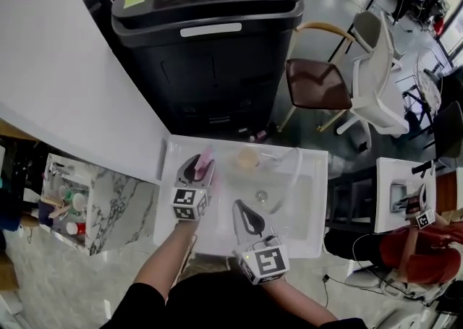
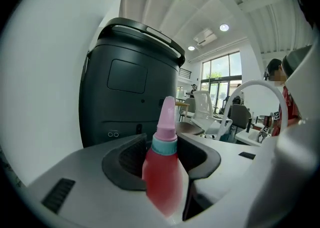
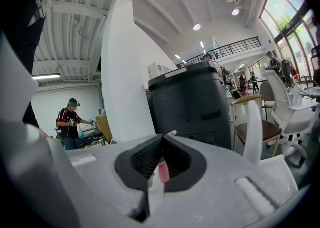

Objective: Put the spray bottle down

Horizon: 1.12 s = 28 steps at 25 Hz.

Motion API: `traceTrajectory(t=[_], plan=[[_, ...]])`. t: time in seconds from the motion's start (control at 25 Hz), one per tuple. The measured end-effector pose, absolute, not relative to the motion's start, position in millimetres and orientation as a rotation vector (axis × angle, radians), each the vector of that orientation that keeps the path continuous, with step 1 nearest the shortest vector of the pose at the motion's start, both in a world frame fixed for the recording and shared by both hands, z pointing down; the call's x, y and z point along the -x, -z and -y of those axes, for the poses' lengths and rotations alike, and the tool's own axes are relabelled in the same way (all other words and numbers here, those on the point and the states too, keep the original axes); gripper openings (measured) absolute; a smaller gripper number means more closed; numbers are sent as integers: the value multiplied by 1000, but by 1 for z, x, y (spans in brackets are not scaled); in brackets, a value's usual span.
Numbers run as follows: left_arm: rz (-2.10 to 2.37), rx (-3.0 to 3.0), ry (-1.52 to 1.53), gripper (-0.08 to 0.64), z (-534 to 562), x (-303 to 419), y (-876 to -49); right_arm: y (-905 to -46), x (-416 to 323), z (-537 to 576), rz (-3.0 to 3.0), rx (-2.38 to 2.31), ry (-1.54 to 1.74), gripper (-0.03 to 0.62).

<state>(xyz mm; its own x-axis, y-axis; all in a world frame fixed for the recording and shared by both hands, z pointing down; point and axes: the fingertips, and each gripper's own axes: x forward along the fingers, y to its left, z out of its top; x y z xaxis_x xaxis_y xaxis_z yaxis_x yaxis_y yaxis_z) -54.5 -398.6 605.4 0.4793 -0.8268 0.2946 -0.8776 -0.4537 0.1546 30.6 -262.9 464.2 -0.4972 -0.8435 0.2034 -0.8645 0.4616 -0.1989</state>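
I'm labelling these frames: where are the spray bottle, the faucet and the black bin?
spray bottle (image 2: 162,172), left gripper view, red body.
faucet (image 2: 255,84), left gripper view, top of arch.
black bin (image 1: 210,74), head view, front panel.

Both forearms reach forward side by side. The left gripper (image 1: 195,170) is further out, its jaws clamped on the pink spray bottle (image 2: 162,172); the right gripper (image 1: 240,208) has its jaws pressed together, empty
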Motion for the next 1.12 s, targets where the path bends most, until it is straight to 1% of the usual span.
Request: traceTrajectory(t=[0.2, 0.48, 0.64, 0.84, 1.12], plan=[[1420, -2413, -237, 195, 429, 64, -623, -479, -22, 288, 2549, -1572, -448, -2], [1326, -2481, -260, 195, 466, 46, -651, -500, -25, 322, 2453, -1620, -497, -2], [1256, -2513, -255, 195, 473, 34, -666, -508, -28, 333, 2431, -1639, -522, -2], [1209, -2607, -219, 195, 482, 23, -665, -519, -31, 338, 2385, -1636, -531, -2], [1108, -2766, -245, 206, 467, 20, -673, -531, -37, 348, 2343, -1663, -564, -2]])
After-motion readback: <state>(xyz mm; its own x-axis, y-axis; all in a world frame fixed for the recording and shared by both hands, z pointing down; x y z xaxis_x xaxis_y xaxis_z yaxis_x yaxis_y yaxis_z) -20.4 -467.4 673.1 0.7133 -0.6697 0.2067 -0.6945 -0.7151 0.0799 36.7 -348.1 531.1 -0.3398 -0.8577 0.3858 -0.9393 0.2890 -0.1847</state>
